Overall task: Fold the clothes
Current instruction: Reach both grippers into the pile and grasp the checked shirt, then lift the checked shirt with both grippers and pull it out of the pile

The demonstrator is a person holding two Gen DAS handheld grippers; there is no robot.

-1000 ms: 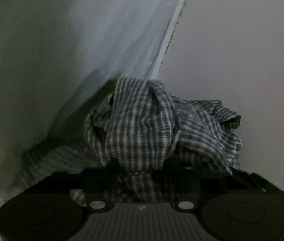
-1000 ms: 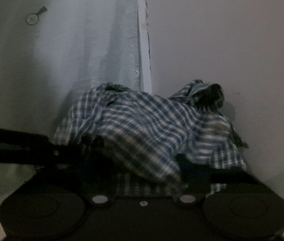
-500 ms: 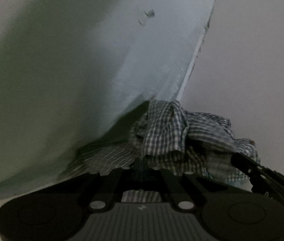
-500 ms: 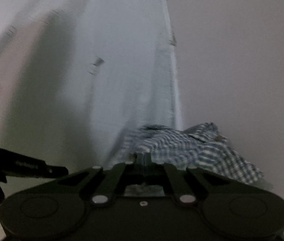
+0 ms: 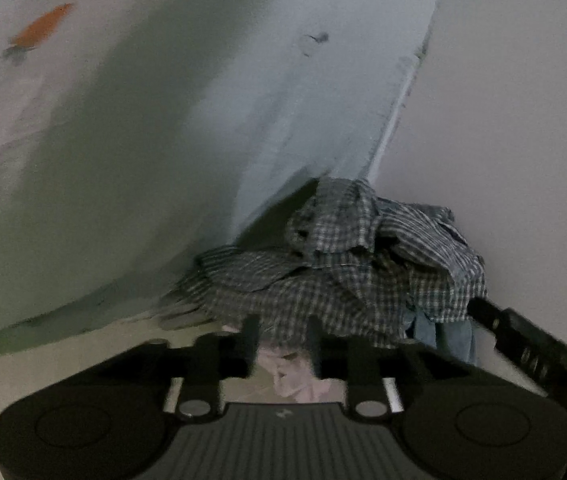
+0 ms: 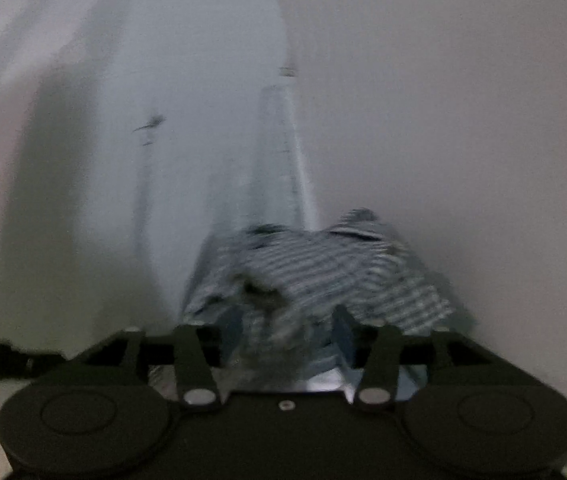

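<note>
My left tongs (image 5: pixel 281 334) and right tongs (image 6: pixel 287 330) have just been opening; both stand apart, empty, just before the crumpled shirt (image 5: pixel 363 264).

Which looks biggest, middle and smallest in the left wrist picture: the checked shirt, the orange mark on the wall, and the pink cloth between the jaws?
1. checked shirt, by far the largest.
2. pink cloth, though it lies nearest the camera and is partly hidden.
3. orange mark; it sits farther off, so ranks two and three are unsure.
</note>
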